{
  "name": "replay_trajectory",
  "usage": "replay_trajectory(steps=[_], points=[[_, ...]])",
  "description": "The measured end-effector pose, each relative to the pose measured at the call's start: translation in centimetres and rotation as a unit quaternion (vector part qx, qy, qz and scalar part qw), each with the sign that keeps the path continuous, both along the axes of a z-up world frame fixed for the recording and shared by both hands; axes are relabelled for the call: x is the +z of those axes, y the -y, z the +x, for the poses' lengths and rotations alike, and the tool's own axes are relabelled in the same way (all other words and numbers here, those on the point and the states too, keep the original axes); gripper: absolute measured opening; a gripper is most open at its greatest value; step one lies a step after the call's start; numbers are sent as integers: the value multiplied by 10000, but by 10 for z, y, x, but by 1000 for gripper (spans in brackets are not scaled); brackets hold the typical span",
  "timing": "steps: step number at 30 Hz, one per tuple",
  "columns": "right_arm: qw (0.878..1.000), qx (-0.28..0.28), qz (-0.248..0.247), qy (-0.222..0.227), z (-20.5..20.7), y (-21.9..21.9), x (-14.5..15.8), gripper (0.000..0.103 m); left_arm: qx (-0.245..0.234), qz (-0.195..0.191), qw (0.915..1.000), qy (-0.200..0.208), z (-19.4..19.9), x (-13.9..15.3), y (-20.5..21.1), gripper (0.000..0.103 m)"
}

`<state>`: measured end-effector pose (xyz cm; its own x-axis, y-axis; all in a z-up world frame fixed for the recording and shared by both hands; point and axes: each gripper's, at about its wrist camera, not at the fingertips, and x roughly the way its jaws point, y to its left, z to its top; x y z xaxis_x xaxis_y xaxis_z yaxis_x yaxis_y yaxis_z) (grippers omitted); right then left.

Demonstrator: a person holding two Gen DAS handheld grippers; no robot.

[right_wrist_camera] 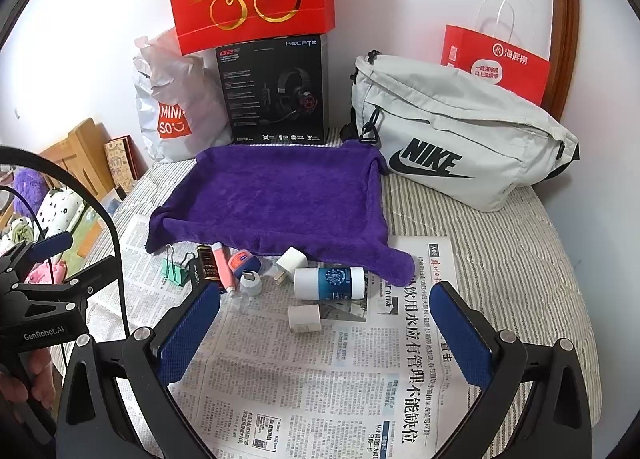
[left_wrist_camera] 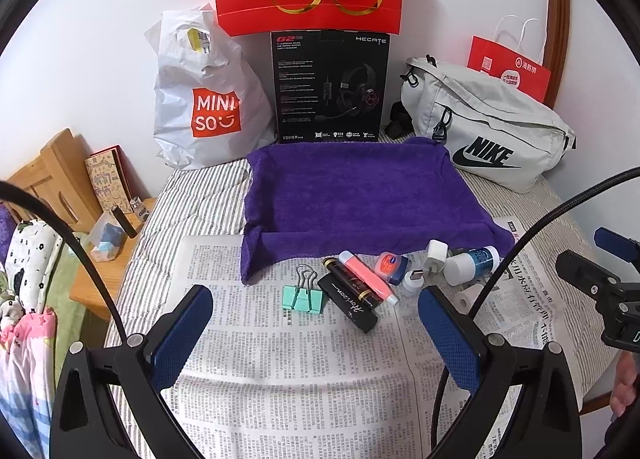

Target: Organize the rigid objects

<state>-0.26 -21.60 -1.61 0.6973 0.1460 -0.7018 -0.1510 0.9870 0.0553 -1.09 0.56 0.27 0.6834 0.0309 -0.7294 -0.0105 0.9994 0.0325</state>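
I have both claws hanging over the sheets of printed newspaper, each spread wide with nothing between its blue pads: the left gripper faces the mint-green metal binder clip, and the right gripper faces the small cream-coloured box. The clutter I am sorting lies in a row along the near edge of the purple towel tray. From my left wrist camera I read the binder clip, then the black rectangular case with silver script, the black and gold tube and the pink stick lying against each other, a small red-lidded jar, the white plug adapter, and the white bottle with a blue label on its side.
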Motion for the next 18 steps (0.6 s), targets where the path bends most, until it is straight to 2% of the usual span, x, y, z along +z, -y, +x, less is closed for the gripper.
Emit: replay_trajectory(steps=[18], points=[[10000,34,-19,27,-2,-3,1,103,23,26,10000,8,0,0,-4,103]])
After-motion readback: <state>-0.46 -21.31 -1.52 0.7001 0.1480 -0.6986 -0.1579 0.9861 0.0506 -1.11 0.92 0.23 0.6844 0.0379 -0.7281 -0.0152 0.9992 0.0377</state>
